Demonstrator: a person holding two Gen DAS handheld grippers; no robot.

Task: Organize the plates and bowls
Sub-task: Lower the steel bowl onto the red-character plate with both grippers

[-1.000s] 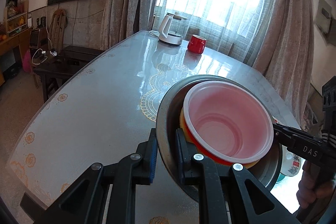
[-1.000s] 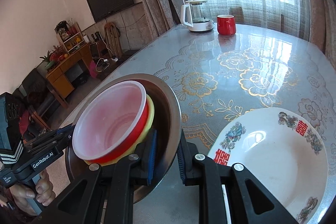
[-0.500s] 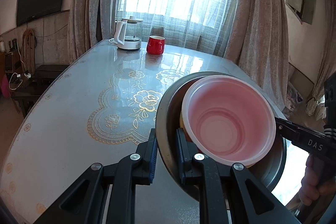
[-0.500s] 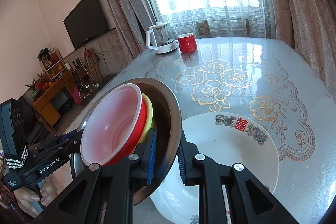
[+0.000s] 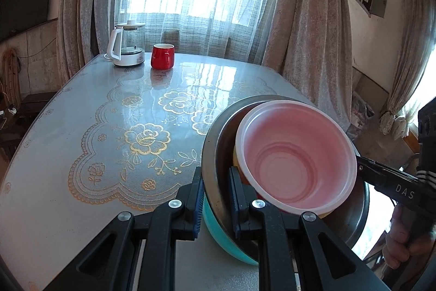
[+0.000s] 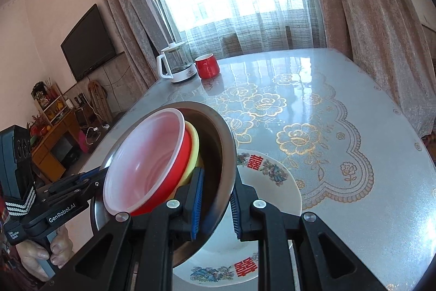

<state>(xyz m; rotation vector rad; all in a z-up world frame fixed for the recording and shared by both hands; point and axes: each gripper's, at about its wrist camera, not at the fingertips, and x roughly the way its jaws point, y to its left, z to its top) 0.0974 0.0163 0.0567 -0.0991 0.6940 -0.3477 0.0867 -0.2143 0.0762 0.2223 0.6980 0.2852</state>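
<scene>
- The metal bowl (image 5: pixel 218 154) is held from two opposite sides. The left gripper (image 5: pixel 216 198) has its fingers narrowed on the near rim, one pad inside and one outside.
- The right gripper (image 6: pixel 215 201) is closed on the opposite rim in the same manner, probably so that the weight is shared and the stack does not tip over.
- Inside the metal bowl a red bowl (image 6: pixel 174 171) with a pale inner side is nested on a yellow bowl (image 6: pixel 194 152), so all three are carried as one load.
- The stack is held tilted above the patterned plate (image 6: pixel 275 182), which lies on the table (image 6: pixel 354 105); whether they touch cannot be told.
- It is judged that the stack is meant to be set on this plate.
- A kettle (image 5: pixel 126 45) and a red mug (image 5: pixel 162 56) stand well apart, at the far end.
</scene>
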